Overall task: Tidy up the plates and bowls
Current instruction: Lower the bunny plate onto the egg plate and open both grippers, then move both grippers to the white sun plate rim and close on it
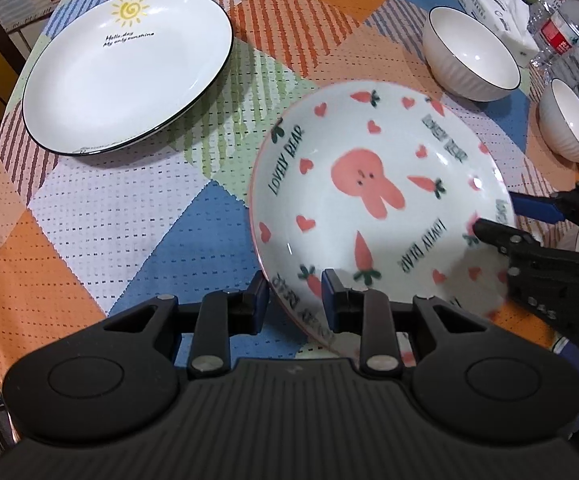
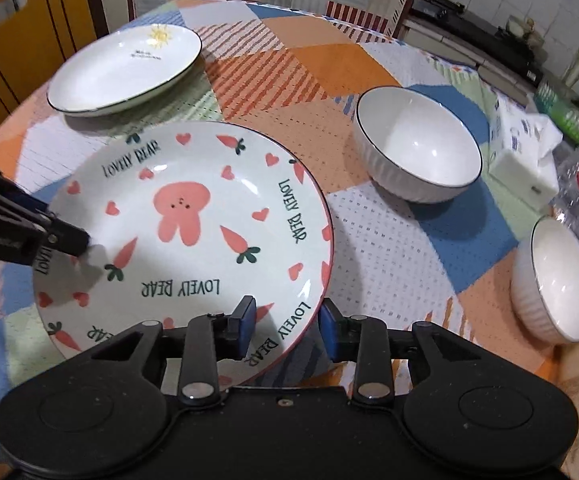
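Both tools are straddling the rabbit plate's (image 2: 193, 236) rim, fingers apart: left tool (image 1: 294, 304), right tool (image 2: 286, 326); only the right view is showing a stove.

Left wrist view looks forward and down, close over the rabbit plate (image 1: 377, 204). Right wrist view faces it from its opposite rim. Both share the sun plate (image 2: 125, 70) and tablecloth (image 1: 129, 224).

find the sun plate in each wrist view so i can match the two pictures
Left wrist: the sun plate lies upper left, flat on the patchwork tablecloth, left of the rabbit plate.
Right wrist: the sun plate lies upper left, smaller, beyond the rabbit plate.
Shared landmark: the rabbit plate, with both grippers at its rim; the larger white bowl also shows in both.
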The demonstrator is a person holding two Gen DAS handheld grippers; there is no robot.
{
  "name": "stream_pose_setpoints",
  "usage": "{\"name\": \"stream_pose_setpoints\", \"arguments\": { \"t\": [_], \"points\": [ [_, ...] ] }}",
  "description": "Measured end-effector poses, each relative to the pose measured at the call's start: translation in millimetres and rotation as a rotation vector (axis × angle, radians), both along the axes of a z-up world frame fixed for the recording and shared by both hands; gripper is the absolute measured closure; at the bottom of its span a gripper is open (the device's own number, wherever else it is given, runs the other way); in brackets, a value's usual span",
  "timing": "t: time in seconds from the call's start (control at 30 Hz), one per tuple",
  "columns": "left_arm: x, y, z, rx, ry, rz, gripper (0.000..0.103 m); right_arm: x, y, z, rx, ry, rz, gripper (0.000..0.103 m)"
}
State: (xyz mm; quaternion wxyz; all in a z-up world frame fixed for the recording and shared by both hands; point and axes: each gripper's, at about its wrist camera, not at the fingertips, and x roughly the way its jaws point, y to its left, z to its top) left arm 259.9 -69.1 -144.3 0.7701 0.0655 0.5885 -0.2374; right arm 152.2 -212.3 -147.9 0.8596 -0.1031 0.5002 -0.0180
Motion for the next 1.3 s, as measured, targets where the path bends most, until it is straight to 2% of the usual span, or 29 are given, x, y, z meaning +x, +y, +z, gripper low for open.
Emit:
{"name": "stream_pose_setpoints", "arguments": {
  "t": [0.1, 0.3, 0.77, 0.97, 1.03, 1.1, 1.3],
  "points": [
    [-2, 4, 5, -0.019, 0.000, -0.004, 0.077, -3, 5, -1, -0.044, -0.024, 0.014, 0.064],
    [-13, 11, 21, -0.040, -0.013, -0.029, 0.077, -14, 3, 19, 0.012, -0.086, 0.004, 0.064],
    [-39, 39, 71, -0.024, -0.098, -0.067, 0.077, -39, 29, 84, 0.101, -0.160, 0.116, 0.061],
    [-39, 64, 96, 0.027, -0.162, -0.073, 0.076, -38, 47, 110, 0.106, -0.176, 0.213, 0.050],
    [-35, 77, 104, 0.038, -0.182, -0.061, 0.074, -33, 51, 118, 0.113, -0.185, 0.251, 0.040],
    [-29, 91, 111, 0.039, -0.194, -0.047, 0.073, -27, 55, 126, 0.121, -0.197, 0.280, 0.036],
    [-5, 124, 124, 0.089, -0.240, -0.012, 0.071, -3, 63, 156, 0.147, -0.245, 0.401, 0.030]
  ]
}}
